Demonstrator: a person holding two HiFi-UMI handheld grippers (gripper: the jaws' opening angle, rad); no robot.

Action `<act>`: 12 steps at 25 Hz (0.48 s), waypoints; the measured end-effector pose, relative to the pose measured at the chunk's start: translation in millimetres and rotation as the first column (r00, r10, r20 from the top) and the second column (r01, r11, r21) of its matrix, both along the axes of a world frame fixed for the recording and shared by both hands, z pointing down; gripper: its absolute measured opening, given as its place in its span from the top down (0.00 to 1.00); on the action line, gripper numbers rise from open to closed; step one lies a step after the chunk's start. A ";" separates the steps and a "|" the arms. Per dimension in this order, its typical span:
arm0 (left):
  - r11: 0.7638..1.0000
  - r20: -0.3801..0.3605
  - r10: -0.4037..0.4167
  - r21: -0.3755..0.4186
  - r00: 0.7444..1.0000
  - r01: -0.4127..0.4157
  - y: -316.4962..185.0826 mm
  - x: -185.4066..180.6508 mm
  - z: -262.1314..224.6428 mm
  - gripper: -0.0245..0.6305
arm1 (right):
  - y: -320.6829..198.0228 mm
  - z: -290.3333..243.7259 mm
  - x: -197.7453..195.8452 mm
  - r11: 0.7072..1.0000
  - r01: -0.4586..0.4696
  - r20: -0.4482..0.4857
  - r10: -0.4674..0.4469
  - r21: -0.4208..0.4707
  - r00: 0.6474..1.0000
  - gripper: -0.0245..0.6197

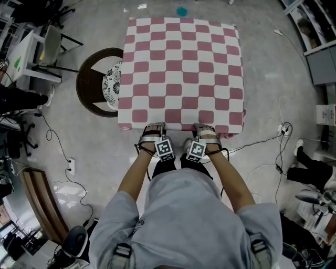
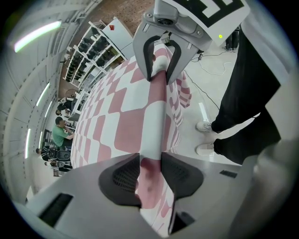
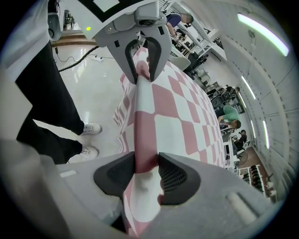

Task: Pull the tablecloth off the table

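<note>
Pinching the near hem of the tablecloth [image 1: 181, 68], the left gripper [image 2: 150, 170] and the right gripper [image 3: 146, 172] each have their jaws drawn narrow onto the fabric. In each gripper view, two dark, ribbed pads [image 2: 124, 175] press from either side on a raised fold of cloth. The fold runs as one ridge from one gripper to the other. In the head view the two grippers sit side by side at the middle of the tabletop's near edge, close together but apart. Each carries one cube with black-and-white square markers [image 1: 165, 149], two cubes in all. The person's grey shirt [image 1: 184, 210] fills the foreground, with both bare forearms reaching to the grippers.

The single tablecloth is a soft, thin weave in a pink-and-white check. It lies flat and smooth over the whole square tabletop. It hangs as a short skirt over the near edge, where the squares give way to narrow stripes at the near right corner.

Just beside the tabletop's left edge stands one round, dark brown chair [image 1: 90, 84], holding one white cushion with a dark pattern [image 1: 111, 84]. Thin cables [image 1: 262, 141] trail over the pale, glossy floor on both sides. Beyond the far edge a small teal spot [image 1: 181, 11] lies on the floor.
</note>
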State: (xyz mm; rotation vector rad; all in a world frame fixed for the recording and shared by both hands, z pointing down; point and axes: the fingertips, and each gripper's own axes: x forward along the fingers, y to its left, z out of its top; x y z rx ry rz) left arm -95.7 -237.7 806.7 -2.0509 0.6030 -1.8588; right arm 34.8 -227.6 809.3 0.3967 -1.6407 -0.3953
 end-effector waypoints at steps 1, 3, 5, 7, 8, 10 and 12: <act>1.000 0.005 0.003 0.000 1.000 -0.003 1.8 -0.7 1.2 0.76 | 1.4 -0.4 0.3 1.000 -0.003 0.000 0.003 0.001 1.000 0.72; 1.000 0.002 0.008 0.010 1.000 -0.008 4.5 -0.3 1.4 0.78 | 4.4 0.1 0.4 1.000 -0.008 0.000 0.008 0.005 1.000 0.75; 1.000 0.022 0.011 0.023 1.000 -0.011 7.4 -3.5 4.6 0.79 | 6.6 0.5 0.4 1.000 -0.007 0.002 0.007 0.010 1.000 0.77; 0.999 0.019 0.005 0.035 1.000 -0.006 8.0 -3.3 2.2 0.81 | 7.9 0.0 0.4 1.000 -0.008 0.007 0.008 0.012 1.000 0.79; 0.999 0.004 -0.003 0.042 1.000 0.002 7.5 -1.4 -1.5 0.82 | 8.8 -0.3 0.1 1.000 -0.011 0.011 0.010 0.013 1.000 0.80; 0.999 -0.006 -0.015 0.047 1.000 0.015 9.7 -1.7 -1.8 0.86 | 12.1 -0.9 -0.9 1.000 -0.017 0.022 0.016 0.017 1.000 0.83; 0.999 0.013 -0.018 0.049 1.000 0.017 14.0 -6.4 2.8 0.89 | 15.5 -2.8 -1.5 0.999 -0.028 0.036 0.027 0.021 0.999 0.86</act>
